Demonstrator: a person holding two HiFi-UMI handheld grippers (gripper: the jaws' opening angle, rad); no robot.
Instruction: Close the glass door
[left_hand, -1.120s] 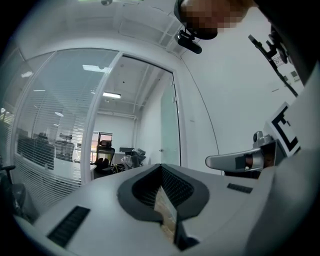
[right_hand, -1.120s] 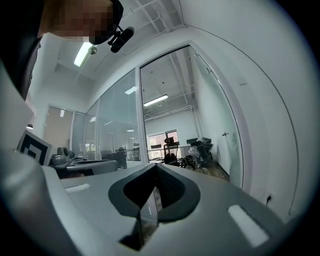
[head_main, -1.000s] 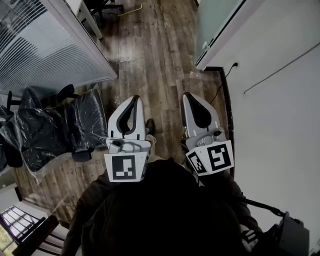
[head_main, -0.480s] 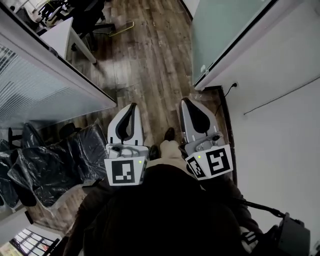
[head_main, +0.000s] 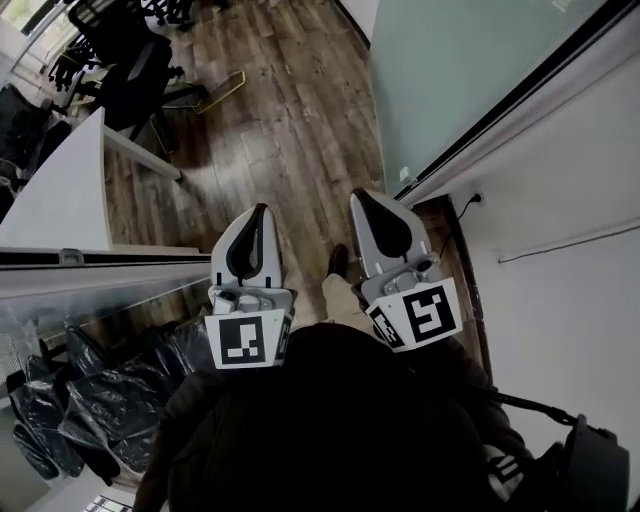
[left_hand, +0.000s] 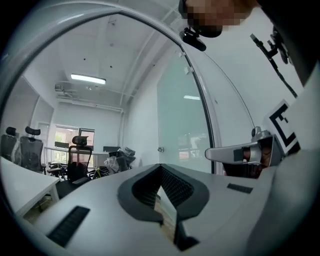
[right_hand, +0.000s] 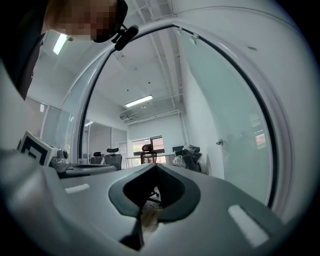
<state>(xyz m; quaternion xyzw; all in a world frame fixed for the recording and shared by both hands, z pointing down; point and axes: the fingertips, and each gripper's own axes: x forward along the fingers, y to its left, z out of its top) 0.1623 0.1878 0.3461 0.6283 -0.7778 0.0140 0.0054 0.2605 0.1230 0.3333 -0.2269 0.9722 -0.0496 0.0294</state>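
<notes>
The glass door is a frosted greenish pane with a dark frame, ahead on the right of the wooden floor. It also shows in the left gripper view as a pale pane with a small knob, and in the right gripper view with the knob. My left gripper and right gripper are held level side by side in front of the body. Both are shut with nothing between the jaws. Neither touches the door.
A white wall with a socket runs along the right. A white desk and black office chairs stand at the left. Plastic-wrapped chairs sit at the lower left behind a glass partition.
The person has walked forward along the floor. The glass door has come nearer and the wrapped chairs have slid back to the lower left. Both grippers keep their place before the body.
</notes>
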